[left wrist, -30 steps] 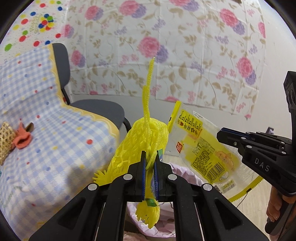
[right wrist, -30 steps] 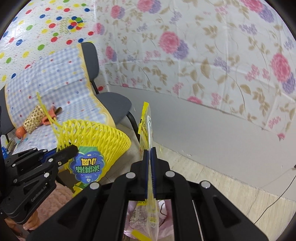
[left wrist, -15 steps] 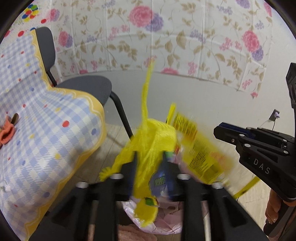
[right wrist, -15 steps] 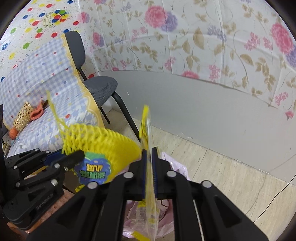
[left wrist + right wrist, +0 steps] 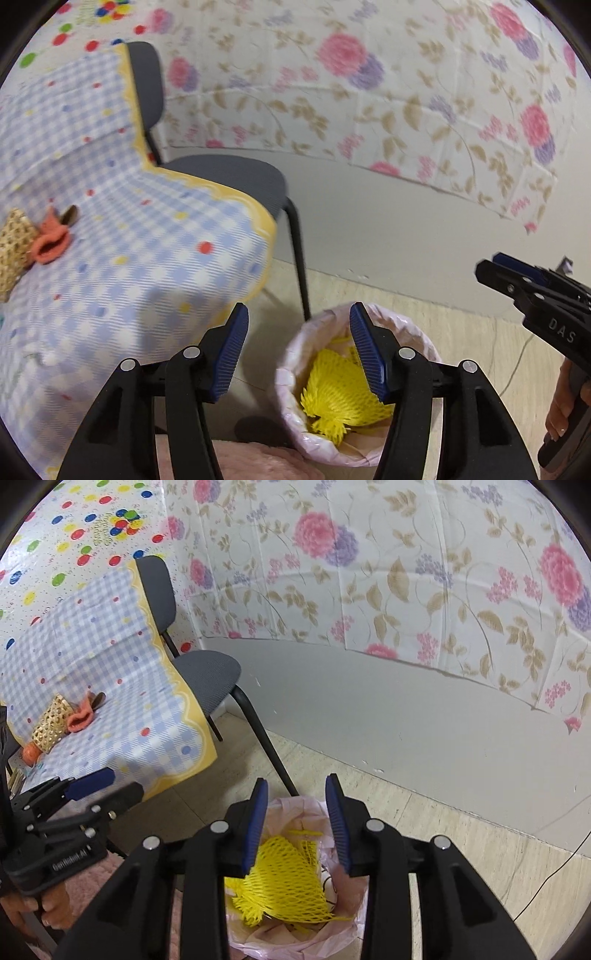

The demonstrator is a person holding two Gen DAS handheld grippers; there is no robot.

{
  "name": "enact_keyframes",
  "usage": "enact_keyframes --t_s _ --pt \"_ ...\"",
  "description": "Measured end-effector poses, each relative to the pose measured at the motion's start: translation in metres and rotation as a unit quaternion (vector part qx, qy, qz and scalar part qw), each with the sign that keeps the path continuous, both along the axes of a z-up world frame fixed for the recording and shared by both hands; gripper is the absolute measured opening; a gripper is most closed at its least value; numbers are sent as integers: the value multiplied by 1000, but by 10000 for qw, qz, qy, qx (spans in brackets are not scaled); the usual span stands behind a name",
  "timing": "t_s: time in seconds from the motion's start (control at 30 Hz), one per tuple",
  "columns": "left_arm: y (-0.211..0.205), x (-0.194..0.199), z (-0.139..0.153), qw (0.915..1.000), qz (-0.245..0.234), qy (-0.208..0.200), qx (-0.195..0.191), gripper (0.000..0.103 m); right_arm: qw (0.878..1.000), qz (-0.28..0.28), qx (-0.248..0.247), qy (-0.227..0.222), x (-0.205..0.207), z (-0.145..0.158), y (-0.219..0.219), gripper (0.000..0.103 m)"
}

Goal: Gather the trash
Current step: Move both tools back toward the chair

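Left wrist view first. We took the pink-lined trash bin as our landmark and read across from left to right. Far to the bin's left, on the checked tablecloth, a woven straw piece and an orange scrap lay touching one another, uncollected. A grey chair stood behind the bin, between it and the table.

Our left gripper hung above the bin's near-left rim. Its jaws had just been opening and now stood wide apart with nothing between them. A second ago they pinched the yellow net bag; that bag now lay inside the bin.

Our right gripper hung over the bin as well. Its jaws had also just been parting, to a narrower gap, and they were empty. The yellow printed wrapper they carried a second ago had gone from them. We judged it dropped in with the net, though we could not pick it out clearly among the contents.

Both loads looked delivered. We judged the pieces on the table the likely next pickup.
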State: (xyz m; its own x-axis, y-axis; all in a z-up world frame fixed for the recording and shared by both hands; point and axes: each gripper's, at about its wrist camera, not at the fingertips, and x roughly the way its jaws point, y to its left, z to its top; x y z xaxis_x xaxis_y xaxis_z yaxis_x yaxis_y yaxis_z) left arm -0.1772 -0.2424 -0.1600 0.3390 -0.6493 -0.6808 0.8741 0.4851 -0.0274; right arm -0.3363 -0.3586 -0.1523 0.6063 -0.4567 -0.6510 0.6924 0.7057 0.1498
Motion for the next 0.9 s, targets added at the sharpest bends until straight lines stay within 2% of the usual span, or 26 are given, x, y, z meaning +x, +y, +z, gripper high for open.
enact_keyframes --t_s 0.23,0.37,0.73,0.9 --pt "34 28 29 9979 578 -213 -215 58 9989 404 -122 -209 24 25 18 32" --pt "60 51 45 9933 1062 -322 -314 58 9959 789 -276 -346 55 46 32 32" --pt "137 115 56 9720 2306 -425 -173 59 9808 1879 -287 -432 152 66 77 33" --pt "171 137 58 9584 2796 -577 -32 66 9735 2225 -270 -446 189 69 98 34"
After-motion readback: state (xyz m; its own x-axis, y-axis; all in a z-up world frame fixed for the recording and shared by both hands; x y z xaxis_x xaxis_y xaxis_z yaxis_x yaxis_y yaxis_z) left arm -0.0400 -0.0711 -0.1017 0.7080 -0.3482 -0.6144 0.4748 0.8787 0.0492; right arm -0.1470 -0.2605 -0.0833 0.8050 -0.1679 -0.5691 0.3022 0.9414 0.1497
